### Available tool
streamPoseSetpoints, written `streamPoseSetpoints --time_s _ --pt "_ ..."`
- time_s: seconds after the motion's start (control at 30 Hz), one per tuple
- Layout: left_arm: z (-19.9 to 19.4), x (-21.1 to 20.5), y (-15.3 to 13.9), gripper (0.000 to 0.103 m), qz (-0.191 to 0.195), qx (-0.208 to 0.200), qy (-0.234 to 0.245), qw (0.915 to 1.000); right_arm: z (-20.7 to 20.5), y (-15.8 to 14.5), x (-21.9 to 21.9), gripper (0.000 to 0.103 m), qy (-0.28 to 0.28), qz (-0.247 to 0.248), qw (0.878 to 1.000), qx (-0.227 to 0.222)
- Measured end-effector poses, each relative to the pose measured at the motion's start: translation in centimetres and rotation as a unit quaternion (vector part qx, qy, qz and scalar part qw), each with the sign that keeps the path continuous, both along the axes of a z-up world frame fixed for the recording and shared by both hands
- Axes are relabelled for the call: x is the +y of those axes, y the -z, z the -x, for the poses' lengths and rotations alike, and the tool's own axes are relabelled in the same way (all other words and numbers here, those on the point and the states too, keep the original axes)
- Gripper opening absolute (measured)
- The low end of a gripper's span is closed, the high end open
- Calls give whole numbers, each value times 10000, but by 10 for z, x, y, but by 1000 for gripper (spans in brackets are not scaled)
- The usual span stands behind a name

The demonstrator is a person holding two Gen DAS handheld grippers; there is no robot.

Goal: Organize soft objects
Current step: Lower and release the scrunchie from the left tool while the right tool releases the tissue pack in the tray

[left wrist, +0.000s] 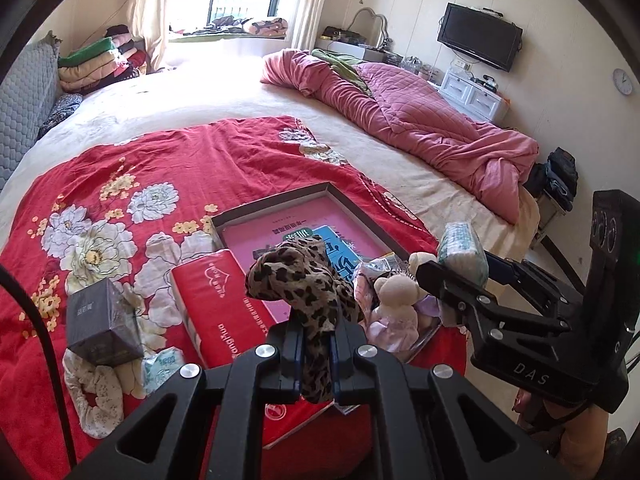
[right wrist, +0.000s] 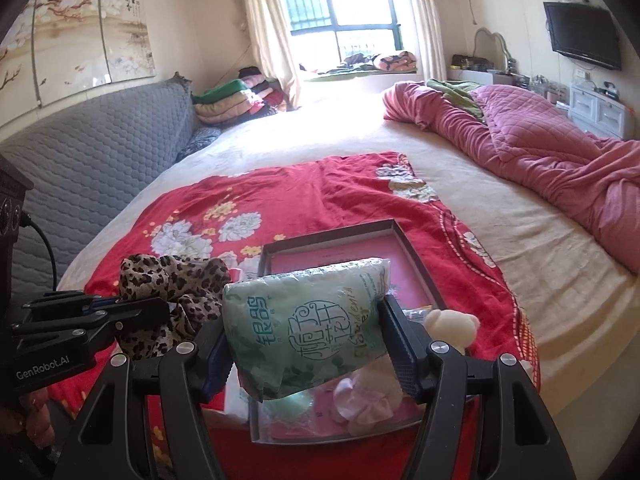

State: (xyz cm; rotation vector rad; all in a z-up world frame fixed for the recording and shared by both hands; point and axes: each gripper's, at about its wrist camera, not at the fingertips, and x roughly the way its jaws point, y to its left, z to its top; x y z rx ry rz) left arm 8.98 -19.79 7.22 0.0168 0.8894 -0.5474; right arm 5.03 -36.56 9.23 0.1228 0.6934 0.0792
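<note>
- Leopard scrunchie [left wrist: 304, 280]: light, limp, droops; pinched mid-band by left gripper [left wrist: 316, 360], jaws narrow, held above box's [left wrist: 280, 206] near-left corner.
- Tissue pack [right wrist: 308, 320]: squashy, slick film; right gripper [right wrist: 308, 344] clamps its sides, above box's near end.

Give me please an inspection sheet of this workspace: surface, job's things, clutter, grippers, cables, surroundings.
Surface: bed with a red floral blanket spread on it.
Job's things: shallow box on the blanket, holding a teddy bear; leopard scrunchie; green tissue pack; white scrunchie on the blanket.
Clutter: red tissue pack, dark cube box.
Grippers: left gripper shut on the leopard scrunchie; right gripper shut on the green tissue pack, both above the box.
Cables: black cable at the left edge.
Surroundings: pink quilt, window, wall television, grey headboard.
</note>
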Motion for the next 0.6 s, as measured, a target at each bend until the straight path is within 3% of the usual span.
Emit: streamPoseSetpoints --time_s 0.6 --pt "-49 -46 47 10 -217 619 321 9973 -18 46 5 68 -242 580 9970 451"
